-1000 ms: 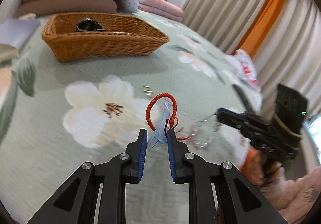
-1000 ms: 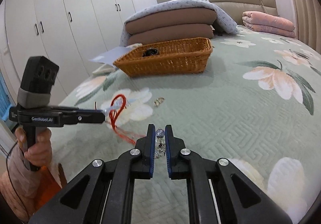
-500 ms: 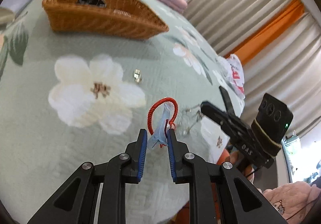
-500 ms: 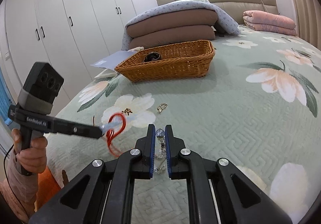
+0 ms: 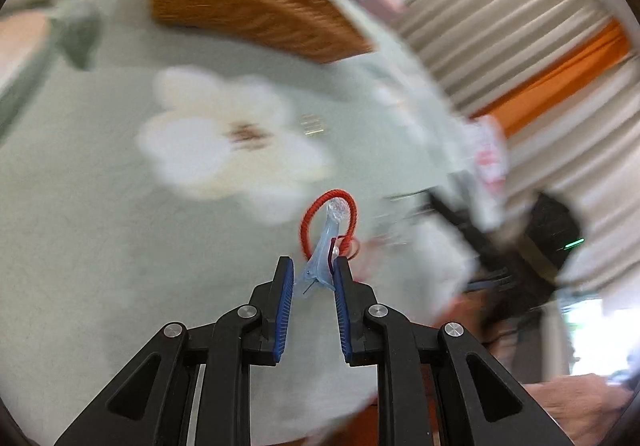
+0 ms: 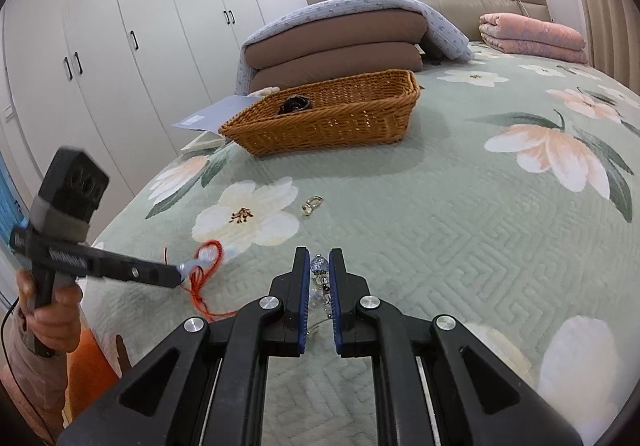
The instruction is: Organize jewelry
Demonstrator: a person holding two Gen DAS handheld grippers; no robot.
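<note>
1. My left gripper (image 5: 314, 280) is pinched on a pale-blue translucent plastic hair clip (image 5: 320, 266), with a red braided cord loop (image 5: 329, 220) hanging around the clip's far end. The clip's long axis runs straight out from my jaws, tipped a little to the right.

2. My right gripper (image 6: 319, 270) is pressed together on a clear crystal-bead chain (image 6: 319, 265). 1 round faceted bead sits between the blue pads, and the rest dangles below them.

3. The landmark is the rectangular woven wicker basket (image 6: 332, 122) on the green floral quilted bedspread (image 6: 460, 214). It already holds a dark, shiny coiled piece (image 6: 294, 105); I cannot tell what kind.

4. The relation that matters: the basket lies well ahead of both jaws. From my right gripper it is forward and nearly centred. From my left it is forward and toward the upper left, though that view is blurred.

5. In the right wrist view my left gripper (image 6: 180, 275) sits nearer the bed's edge, farther from the basket. I judge the right is the nearer to it.

6. A small gold metal clasp (image 6: 312, 204) lies on the bedspread between my jaws and the basket, apart from both.
</note>
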